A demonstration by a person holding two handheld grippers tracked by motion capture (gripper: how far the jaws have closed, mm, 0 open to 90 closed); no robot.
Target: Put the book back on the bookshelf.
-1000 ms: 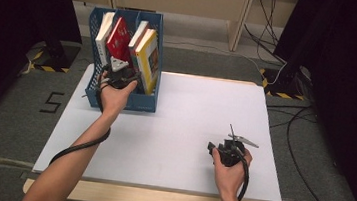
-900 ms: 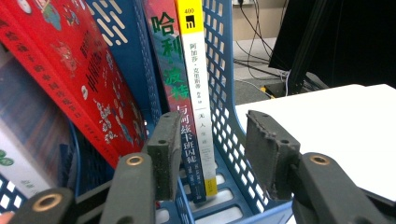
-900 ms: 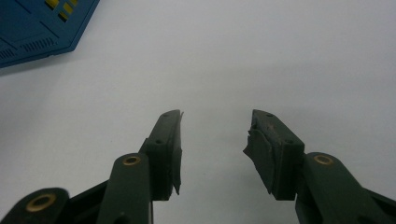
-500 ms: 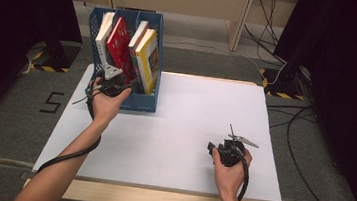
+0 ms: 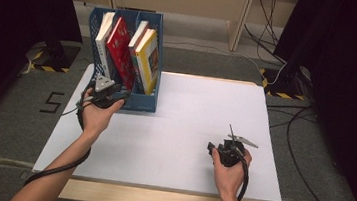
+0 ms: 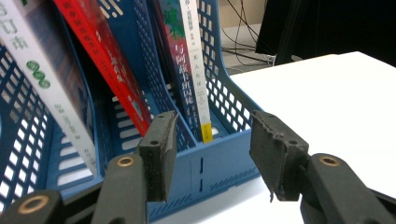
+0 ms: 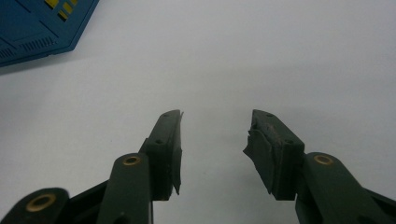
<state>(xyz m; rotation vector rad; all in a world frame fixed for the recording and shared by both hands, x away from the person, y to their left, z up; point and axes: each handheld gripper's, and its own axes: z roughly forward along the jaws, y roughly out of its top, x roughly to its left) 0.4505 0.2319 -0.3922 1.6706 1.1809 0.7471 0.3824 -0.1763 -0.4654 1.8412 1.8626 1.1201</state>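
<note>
- The blue perforated plastic file rack stands at the far left corner of the white tabletop. Its dividers keep the books on edge, each with a narrow edge facing the person, so one can be pinched and drawn out.
- The left gripper sits just in front of the rack's low front wall. It is released: in the left gripper view its jaws stand apart around empty air, aimed at the rack's front wall and the books behind it.
- The glossy red paperback book, in the slot left of the rack's centre, leans with its top tipped to the left. Its long axis rises steeply from the rack floor.
- The white-spined book with green characters, right of the red book, stands nearly upright.
- The right gripper rests well to the right of the rack, released over bare tabletop, probably kept clear of the work.
</note>
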